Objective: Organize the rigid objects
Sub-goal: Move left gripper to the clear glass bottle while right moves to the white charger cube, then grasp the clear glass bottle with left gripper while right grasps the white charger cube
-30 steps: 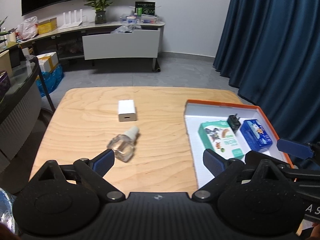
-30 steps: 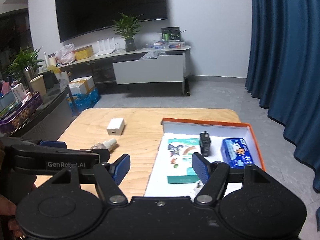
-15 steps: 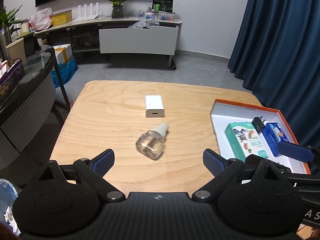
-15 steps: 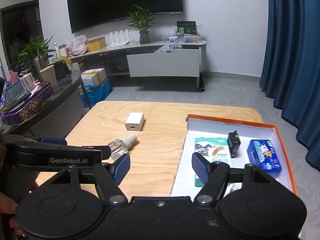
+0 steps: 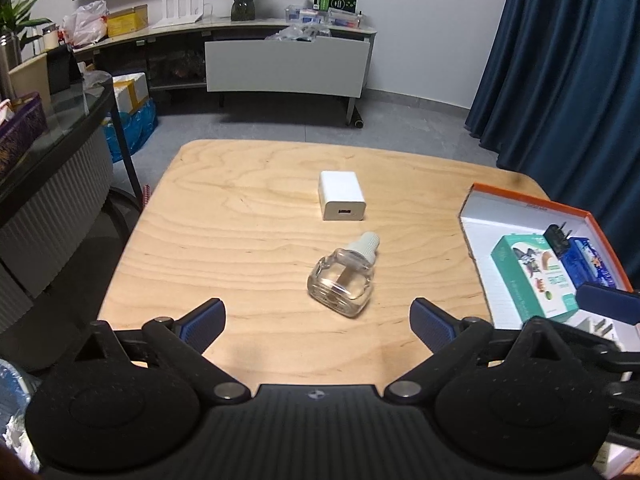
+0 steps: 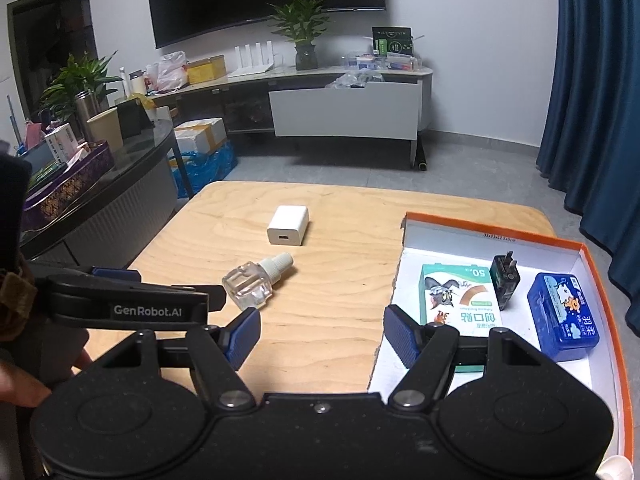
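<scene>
Nearest, the left hand-held gripper (image 5: 318, 322) hangs with jaws wide and empty over the counter (image 5: 240, 240); the right hand-held gripper (image 6: 320, 334) is likewise wide, holding nothing. Just beyond lies a clear bottle (image 5: 343, 278) on its side, then a white charger (image 5: 342, 195). Right, the box (image 6: 480, 236) holds a green carton (image 6: 460, 300), black plug (image 6: 505, 280) and blue case (image 6: 562, 316).
</scene>
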{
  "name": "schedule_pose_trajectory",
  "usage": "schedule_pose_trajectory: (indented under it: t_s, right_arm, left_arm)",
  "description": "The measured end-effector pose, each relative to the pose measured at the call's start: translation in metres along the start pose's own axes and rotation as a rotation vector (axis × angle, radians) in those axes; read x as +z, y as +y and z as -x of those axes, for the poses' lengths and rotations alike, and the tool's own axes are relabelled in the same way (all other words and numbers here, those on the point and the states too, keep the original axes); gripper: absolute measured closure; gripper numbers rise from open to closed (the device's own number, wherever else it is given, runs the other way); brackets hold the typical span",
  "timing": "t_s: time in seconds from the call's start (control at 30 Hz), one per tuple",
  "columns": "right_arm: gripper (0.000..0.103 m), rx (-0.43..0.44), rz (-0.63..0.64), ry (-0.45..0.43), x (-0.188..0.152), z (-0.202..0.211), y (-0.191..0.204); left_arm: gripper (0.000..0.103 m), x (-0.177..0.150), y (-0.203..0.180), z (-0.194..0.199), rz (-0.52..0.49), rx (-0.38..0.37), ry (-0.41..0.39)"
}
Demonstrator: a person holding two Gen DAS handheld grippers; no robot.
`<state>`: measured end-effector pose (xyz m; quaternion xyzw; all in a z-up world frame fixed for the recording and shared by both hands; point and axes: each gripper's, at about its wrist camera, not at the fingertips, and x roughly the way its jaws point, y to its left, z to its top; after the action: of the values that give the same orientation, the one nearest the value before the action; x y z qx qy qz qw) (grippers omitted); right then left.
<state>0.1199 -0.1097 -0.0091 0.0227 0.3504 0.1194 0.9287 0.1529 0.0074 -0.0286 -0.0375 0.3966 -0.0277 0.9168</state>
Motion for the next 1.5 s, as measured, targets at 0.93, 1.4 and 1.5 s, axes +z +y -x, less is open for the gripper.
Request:
schedule_pose_trajectory:
  t_s: [0.93, 1.4, 1.5]
  right_arm:
    - [0.022, 0.01, -0.024, 0.038, 0.018, -0.048, -0.01]
    - [0.022, 0.071, -0.008, 0.093, 0.05, -0.115, 0.024]
    - [0.022, 0.074, -0.03, 0.116, 0.056, -0.139, 0.027]
  left_arm:
    - [0.014, 0.009, 0.034, -0.064, -0.08, 0.076, -0.016]
    - [0.051, 0.01, 0.039, -0.061, -0.075, 0.063, -0.081]
    - [0.051, 0.015, 0.048, -0.058, -0.002, 0.039, -0.09]
